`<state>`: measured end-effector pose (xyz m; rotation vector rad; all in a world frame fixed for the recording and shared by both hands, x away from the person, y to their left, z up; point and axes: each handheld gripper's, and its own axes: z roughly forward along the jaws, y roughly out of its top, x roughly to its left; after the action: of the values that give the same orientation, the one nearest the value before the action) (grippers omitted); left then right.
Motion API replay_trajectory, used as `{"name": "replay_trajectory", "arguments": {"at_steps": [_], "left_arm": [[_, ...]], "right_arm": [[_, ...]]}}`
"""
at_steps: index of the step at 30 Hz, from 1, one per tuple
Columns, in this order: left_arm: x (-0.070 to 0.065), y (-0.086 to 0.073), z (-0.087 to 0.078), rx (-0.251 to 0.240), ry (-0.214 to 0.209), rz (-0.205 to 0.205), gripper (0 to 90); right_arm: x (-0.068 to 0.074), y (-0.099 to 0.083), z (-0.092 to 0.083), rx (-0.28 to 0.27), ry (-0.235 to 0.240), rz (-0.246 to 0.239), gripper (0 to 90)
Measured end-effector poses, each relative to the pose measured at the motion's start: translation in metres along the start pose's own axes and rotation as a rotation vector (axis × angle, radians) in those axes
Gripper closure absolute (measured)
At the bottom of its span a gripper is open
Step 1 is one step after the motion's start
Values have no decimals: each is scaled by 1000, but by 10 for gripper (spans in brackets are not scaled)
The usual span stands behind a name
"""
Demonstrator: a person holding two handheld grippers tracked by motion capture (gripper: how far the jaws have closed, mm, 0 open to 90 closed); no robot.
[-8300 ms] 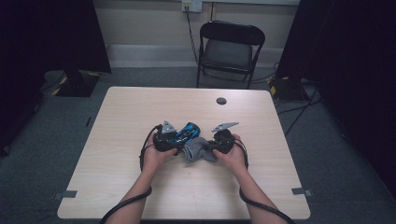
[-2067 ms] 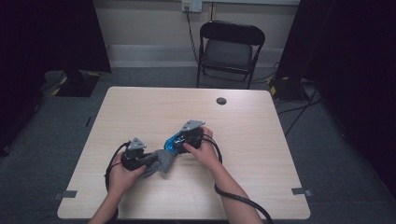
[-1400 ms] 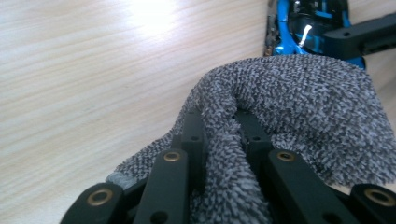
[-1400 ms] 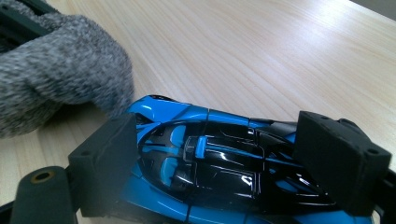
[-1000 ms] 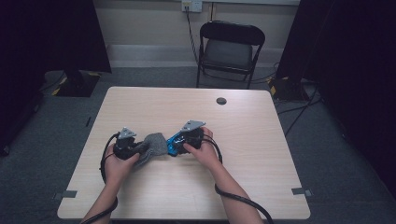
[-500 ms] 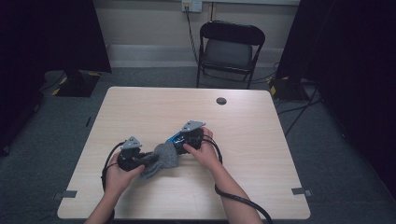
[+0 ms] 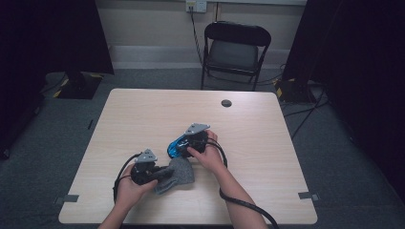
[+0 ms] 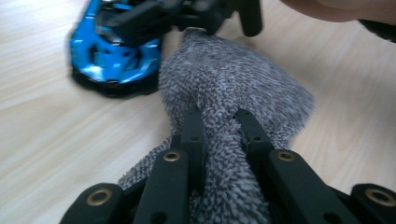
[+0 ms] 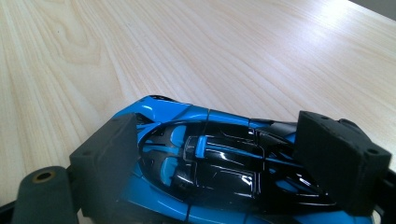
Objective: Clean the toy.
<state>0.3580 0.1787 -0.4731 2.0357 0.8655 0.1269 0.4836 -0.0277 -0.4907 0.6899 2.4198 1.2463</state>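
Clearly, the left tongs (image 8: pixel 219 135) pinching the grey cloth (image 8: pixel 233 88) could drag it into the blue toy car (image 9: pixel 210 163) and twist it out of the right tongs (image 9: pixel 224 154), clamped across its sides.

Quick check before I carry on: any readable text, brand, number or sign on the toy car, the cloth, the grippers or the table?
None can be read.
Blue toy car: glossy blue and black body, no lettering or number visible.
Grey cloth: plain pile, no label showing.
Left gripper and right gripper: black jaws, no markings.
Table: bare wood grain, nothing printed.
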Motion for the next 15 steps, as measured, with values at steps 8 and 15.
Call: {"name": "replay_trajectory", "arguments": {"at_steps": [8, 15], "left_arm": [[0, 2, 16, 42, 29, 23, 756], [14, 0, 15, 33, 77, -19, 753]], "right_arm": [[0, 1, 0, 9, 4, -1, 137], [0, 1, 0, 11, 5, -3, 137]]}}
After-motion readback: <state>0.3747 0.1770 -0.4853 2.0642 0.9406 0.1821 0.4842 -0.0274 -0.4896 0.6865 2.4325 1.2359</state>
